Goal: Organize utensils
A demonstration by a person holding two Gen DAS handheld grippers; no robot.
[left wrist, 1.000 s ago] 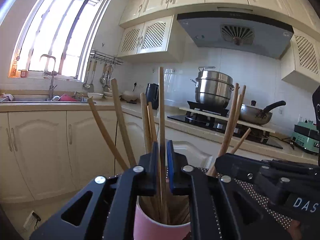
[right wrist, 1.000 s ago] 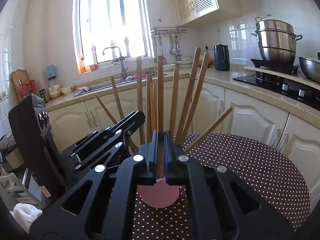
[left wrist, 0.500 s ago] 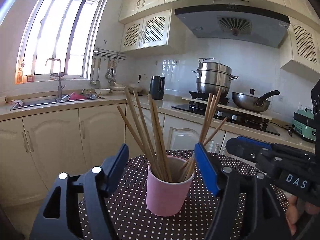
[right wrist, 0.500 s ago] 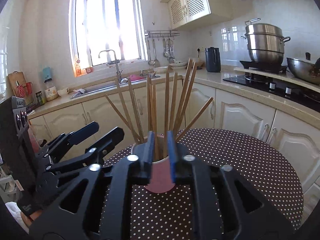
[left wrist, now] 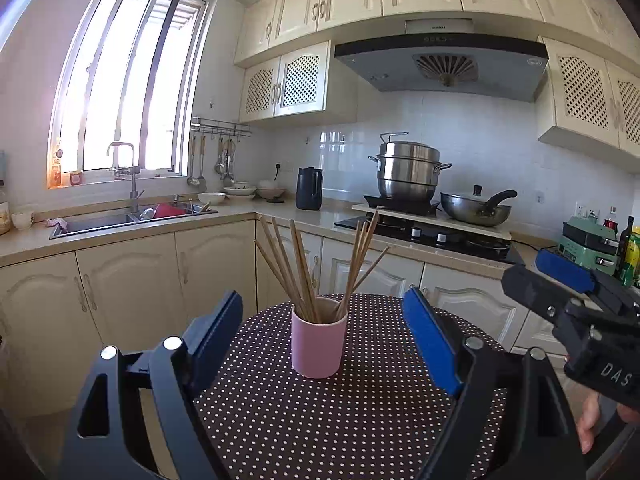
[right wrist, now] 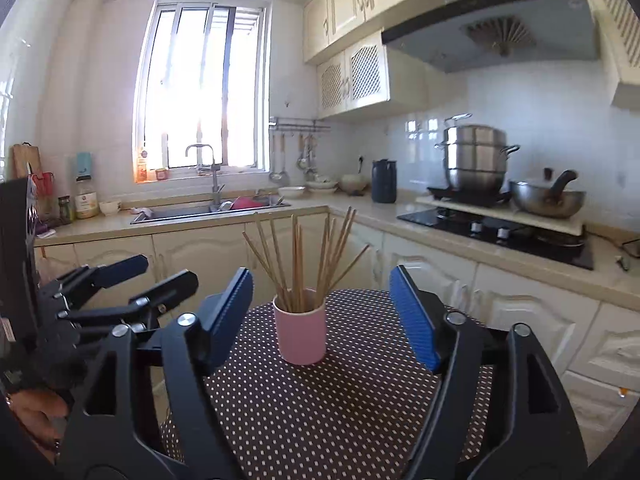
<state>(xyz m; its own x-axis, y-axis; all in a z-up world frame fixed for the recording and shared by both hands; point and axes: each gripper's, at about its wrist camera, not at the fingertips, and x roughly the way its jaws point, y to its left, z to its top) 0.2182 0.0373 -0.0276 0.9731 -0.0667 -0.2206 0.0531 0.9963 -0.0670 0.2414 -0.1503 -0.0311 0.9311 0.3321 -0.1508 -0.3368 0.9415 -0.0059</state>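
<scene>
The left gripper (left wrist: 322,334) is spread wide with nothing between its blue pads (left wrist: 430,344), and it hangs back from the table (left wrist: 320,424). The right gripper (right wrist: 322,312) is likewise wide apart and empty, its ribbed blue pads (right wrist: 412,316) framing the cup from a distance. In the left wrist view the right gripper shows at 3 o'clock, held in a hand; in the right wrist view the left gripper sits at 9 o'clock.

Dead ahead of both tools stands a pink cup (left wrist: 319,338), upright on the brown polka-dot tablecloth (right wrist: 340,408), touched by neither gripper. A bundle of wooden chopsticks (left wrist: 304,268) stands in it, fanning out toward 11 and 1 o'clock.

Beyond the table runs an L-shaped counter: sink (left wrist: 120,220) and faucet (left wrist: 130,176) at 10 o'clock under the window, a black kettle (left wrist: 309,188) at 12, a steel steamer pot (left wrist: 408,172) and a wok (left wrist: 476,208) on the stove at 1 to 2 o'clock, beneath the range hood (left wrist: 440,66).
</scene>
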